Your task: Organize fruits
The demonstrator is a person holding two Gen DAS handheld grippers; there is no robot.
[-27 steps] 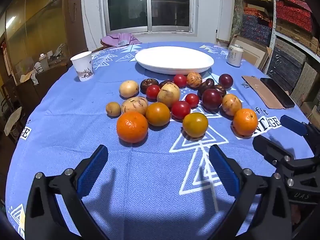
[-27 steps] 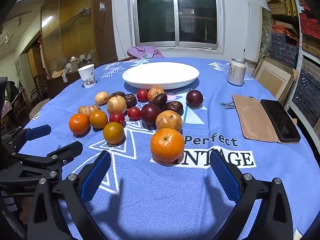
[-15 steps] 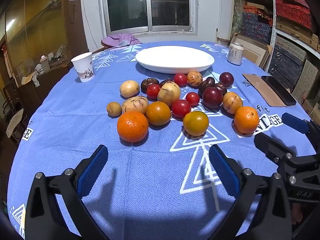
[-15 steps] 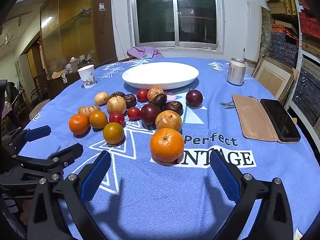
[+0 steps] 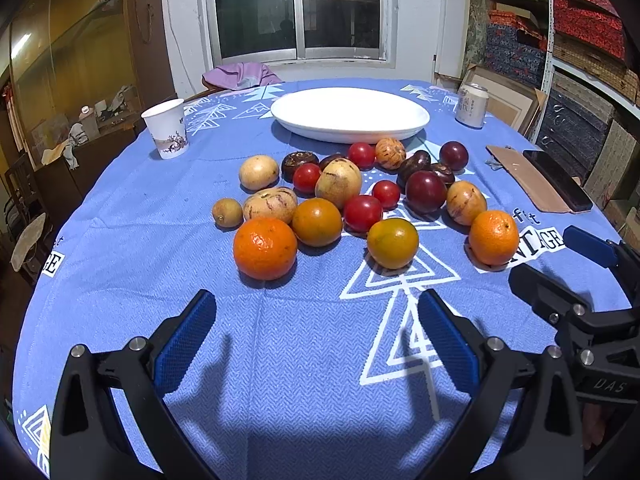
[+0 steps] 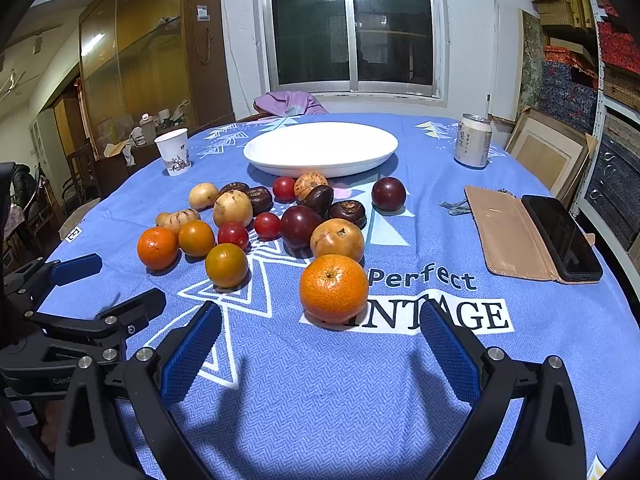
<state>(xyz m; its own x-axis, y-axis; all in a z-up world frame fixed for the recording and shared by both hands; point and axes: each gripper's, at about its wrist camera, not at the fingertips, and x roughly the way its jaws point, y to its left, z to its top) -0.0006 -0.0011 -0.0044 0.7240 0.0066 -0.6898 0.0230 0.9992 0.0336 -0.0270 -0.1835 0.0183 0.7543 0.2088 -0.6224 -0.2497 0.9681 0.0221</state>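
The left gripper (image 5: 316,334) is easing slightly toward the fruit, fingers released. The right gripper (image 6: 320,344) is hovering wide open before an orange (image 6: 334,288), plate (image 6: 320,146) waiting beyond.

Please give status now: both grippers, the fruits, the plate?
Left gripper open, empty. Right gripper open, empty, nearest orange just ahead. Fruits on cloth, white plate bare. Nothing blocking.

Left gripper (image 5: 316,336) and right gripper (image 6: 320,344): matte black angular arms, each studded with round silver screws, ending in flat jaws faced with blue ribbed pads. White lettering marks the right gripper's body at 4 o'clock in the left wrist view.
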